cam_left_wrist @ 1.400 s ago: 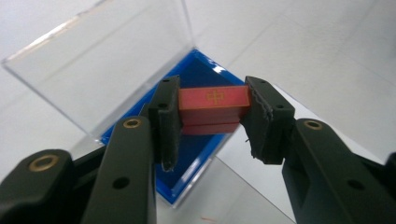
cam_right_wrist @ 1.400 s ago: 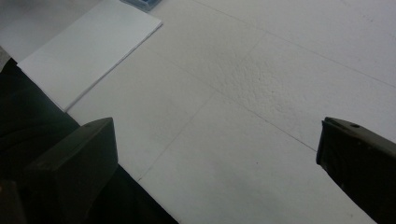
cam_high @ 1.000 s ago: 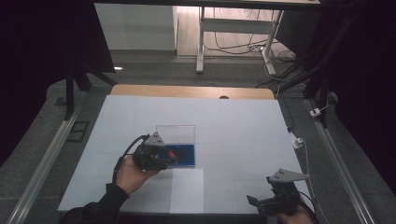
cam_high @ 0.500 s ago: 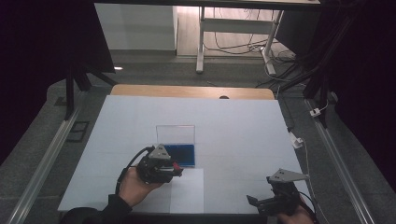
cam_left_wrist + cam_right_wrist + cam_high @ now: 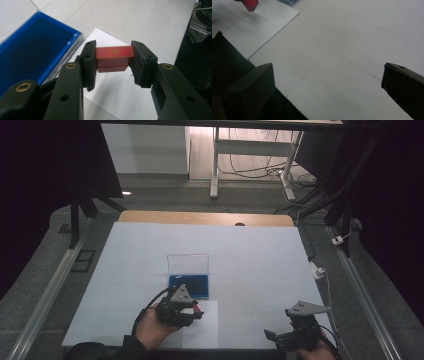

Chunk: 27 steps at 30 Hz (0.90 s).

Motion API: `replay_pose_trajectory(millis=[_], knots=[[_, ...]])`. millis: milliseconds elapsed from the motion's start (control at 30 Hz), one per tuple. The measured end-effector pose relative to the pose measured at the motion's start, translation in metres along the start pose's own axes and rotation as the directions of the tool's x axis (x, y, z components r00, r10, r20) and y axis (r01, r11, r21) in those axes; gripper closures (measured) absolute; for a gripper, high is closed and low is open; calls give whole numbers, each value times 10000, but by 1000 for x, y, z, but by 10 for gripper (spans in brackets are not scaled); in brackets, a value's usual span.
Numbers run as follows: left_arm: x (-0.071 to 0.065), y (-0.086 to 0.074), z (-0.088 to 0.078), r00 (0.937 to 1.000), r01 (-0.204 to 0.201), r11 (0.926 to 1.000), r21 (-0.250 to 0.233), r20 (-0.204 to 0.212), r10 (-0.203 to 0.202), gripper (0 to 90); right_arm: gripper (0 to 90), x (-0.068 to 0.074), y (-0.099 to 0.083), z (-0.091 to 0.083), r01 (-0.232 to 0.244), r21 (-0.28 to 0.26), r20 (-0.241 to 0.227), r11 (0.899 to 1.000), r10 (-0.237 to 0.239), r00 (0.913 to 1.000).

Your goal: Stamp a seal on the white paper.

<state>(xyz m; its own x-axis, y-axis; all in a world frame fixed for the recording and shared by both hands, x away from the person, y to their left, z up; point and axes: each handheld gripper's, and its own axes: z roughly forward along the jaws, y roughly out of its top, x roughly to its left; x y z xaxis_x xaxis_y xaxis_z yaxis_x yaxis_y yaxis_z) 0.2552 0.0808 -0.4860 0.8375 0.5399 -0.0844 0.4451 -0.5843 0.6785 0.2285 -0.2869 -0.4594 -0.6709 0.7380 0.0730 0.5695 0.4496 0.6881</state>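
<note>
The left gripper (image 5: 113,65) clamps a small red rectangular block with a gold mark on top (image 5: 114,57), one black jaw on each end, and holds it above a white sheet of paper (image 5: 120,92). At its ten o'clock lies the open blue-lined case with a clear lid (image 5: 30,50), just beside the sheet. In the high view the right gripper (image 5: 280,340) rests at the table's five o'clock corner, well apart, its jaws spread wide over the bare white tabletop (image 5: 352,50).
</note>
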Motion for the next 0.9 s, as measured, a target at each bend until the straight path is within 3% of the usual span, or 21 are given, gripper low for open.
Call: replay_pose_trajectory(millis=[367,700,900], knots=[[-2,-3,18,9997,-92,9998,196,216,88,578,0,0,0,0,10,-31,-16,10000,-10,10000],[-7,-5,27,9989,-450,9984,356,-76,453,578,0,1,0,0,53,-20,-31,10000,-53,10000],[-10,-8,28,9991,-348,9993,129,-253,351,581,0,1,0,0,66,-8,-34,10000,-66,10000]])
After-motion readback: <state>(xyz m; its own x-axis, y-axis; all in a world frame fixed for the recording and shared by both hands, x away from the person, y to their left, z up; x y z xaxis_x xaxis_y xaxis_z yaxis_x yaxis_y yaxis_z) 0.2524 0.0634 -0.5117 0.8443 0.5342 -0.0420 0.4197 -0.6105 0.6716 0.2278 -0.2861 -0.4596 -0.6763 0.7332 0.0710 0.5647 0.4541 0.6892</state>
